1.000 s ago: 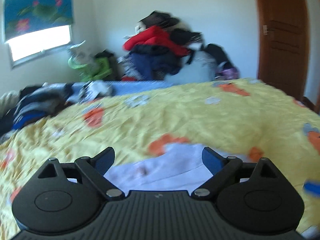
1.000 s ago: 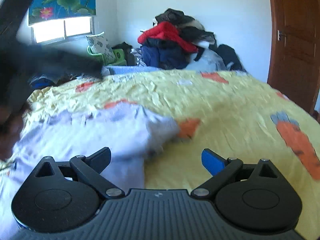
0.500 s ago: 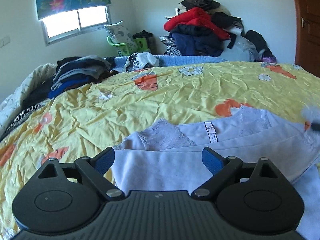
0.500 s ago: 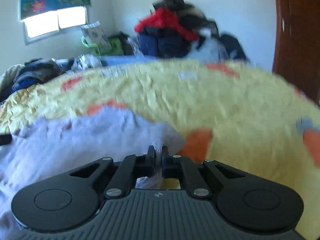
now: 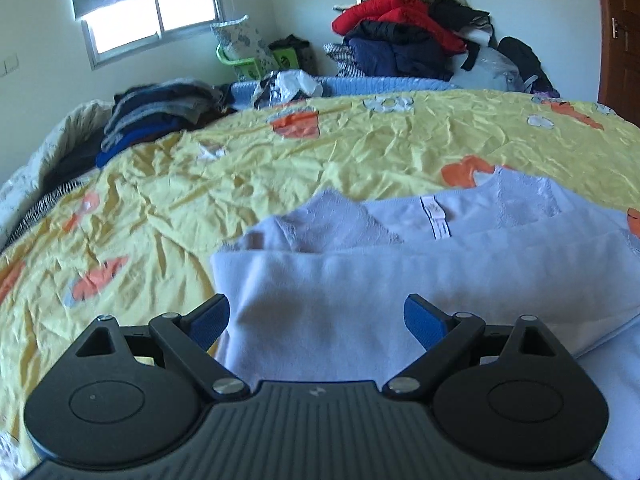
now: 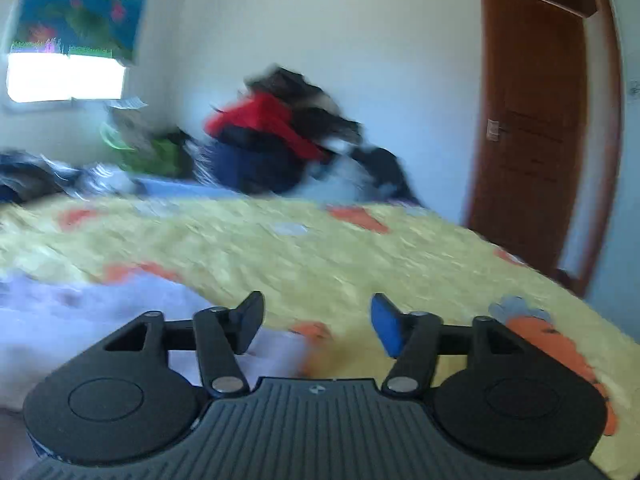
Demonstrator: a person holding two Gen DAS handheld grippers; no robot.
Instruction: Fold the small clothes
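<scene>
A pale lilac top (image 5: 400,256) lies on the yellow bedsheet (image 5: 240,184), its lower part folded up over the lace neckline and label. My left gripper (image 5: 316,320) is open and empty, low over the folded left edge of the top. In the blurred right wrist view the top (image 6: 80,320) lies at lower left. My right gripper (image 6: 316,324) is open and empty, above the top's right edge and the sheet (image 6: 360,256).
A stack of folded dark clothes (image 5: 156,116) sits at the bed's far left. A heap of red and dark clothing (image 5: 404,36) stands behind the bed. A green basket (image 5: 244,64) is under the window. A brown door (image 6: 536,128) is at right.
My right gripper was shut on the top's edge half a second ago; now it is open and has lifted away. My left gripper stayed open and moved closer to the top's folded edge.
</scene>
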